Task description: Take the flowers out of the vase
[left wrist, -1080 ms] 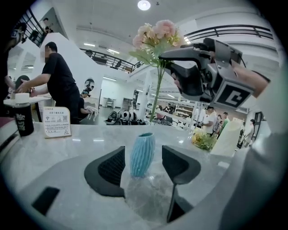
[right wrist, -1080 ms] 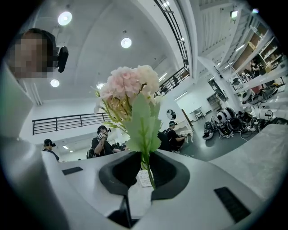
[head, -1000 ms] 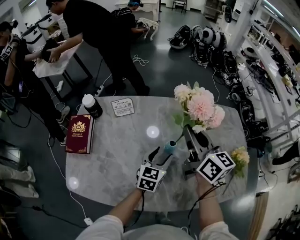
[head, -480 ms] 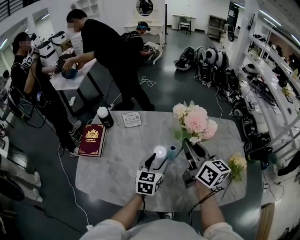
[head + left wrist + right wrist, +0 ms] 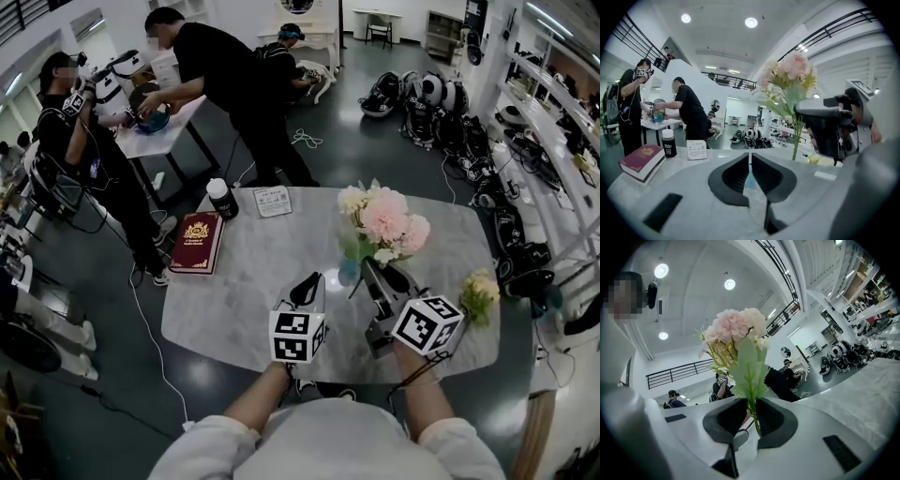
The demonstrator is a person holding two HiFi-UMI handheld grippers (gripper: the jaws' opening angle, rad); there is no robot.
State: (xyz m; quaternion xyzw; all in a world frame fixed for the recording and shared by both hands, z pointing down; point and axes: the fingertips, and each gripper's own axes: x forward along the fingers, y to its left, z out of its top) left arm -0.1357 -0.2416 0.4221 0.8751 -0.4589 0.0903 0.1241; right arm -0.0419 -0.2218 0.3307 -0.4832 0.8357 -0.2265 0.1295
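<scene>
A bunch of pink and cream flowers (image 5: pixel 384 220) is held by its green stem in my right gripper (image 5: pixel 377 277), which is shut on it; in the right gripper view the stem (image 5: pixel 752 413) runs between the jaws and the blooms (image 5: pixel 736 326) stand above. The small blue vase (image 5: pixel 348 272) stands on the marble table (image 5: pixel 244 300) just left of that gripper. Whether the stem's end is still inside it is hidden. My left gripper (image 5: pixel 309 281) hangs left of the vase, apart from it. Its jaws have just been closing and hold nothing; only a blue sliver (image 5: pixel 750 177) shows in the slit.
A yellow flower (image 5: pixel 480 292) lies at the table's right end. At the far left are a red book (image 5: pixel 197 242), a black bottle with a white cap (image 5: pixel 221 199) and a card (image 5: pixel 273 201). People work at a white table (image 5: pixel 164 131) behind.
My left gripper has let go of the vase, risen off it and closed its jaws. The right gripper has carried the flowers sideways. The head camera has tilted up.
</scene>
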